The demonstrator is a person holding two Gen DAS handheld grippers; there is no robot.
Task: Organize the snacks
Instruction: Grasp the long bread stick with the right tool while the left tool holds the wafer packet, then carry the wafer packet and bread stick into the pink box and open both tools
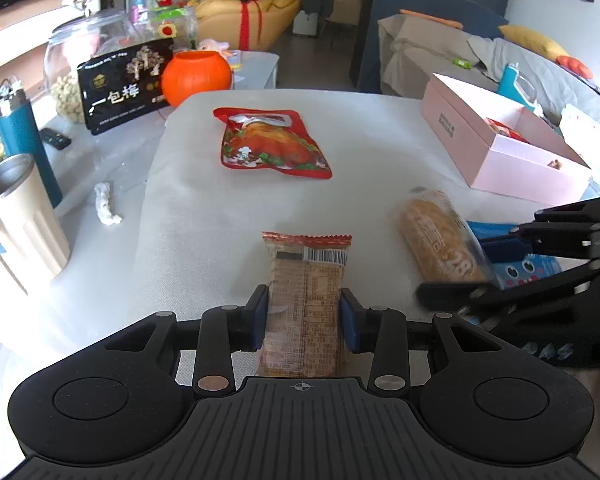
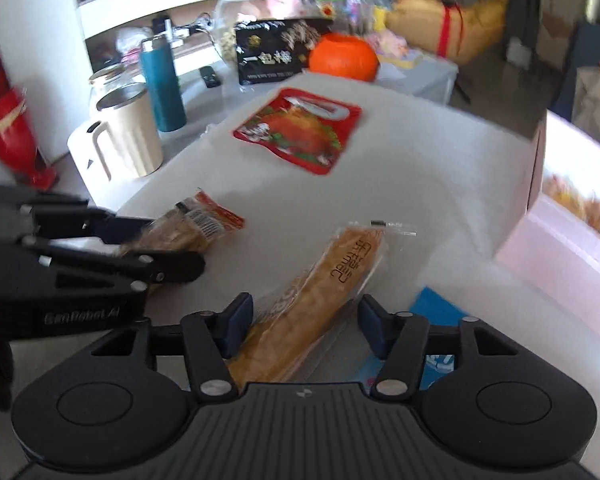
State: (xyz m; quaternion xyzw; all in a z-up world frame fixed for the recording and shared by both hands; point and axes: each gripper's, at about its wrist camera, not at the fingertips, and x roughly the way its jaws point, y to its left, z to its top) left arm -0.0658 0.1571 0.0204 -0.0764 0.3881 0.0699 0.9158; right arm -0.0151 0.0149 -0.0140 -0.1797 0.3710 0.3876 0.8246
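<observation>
My left gripper (image 1: 305, 316) is shut on a brown cracker packet with red ends (image 1: 305, 280); the packet also shows in the right wrist view (image 2: 196, 228). My right gripper (image 2: 302, 328) is open around a long bread roll in clear wrap (image 2: 320, 288), with a gap on its right side; the roll also shows in the left wrist view (image 1: 440, 240). A red roast-chicken pouch (image 1: 274, 144) lies farther back on the white table (image 1: 204, 220). An open pink box (image 1: 512, 148) with snacks inside stands at the right.
A blue cartoon packet (image 1: 528, 272) lies under the right gripper. A cream mug (image 1: 16, 220), a teal bottle (image 1: 24, 140), an orange pumpkin bowl (image 1: 198, 76), a black snack bag (image 1: 124, 84) and a glass jar (image 1: 84, 40) stand at the left.
</observation>
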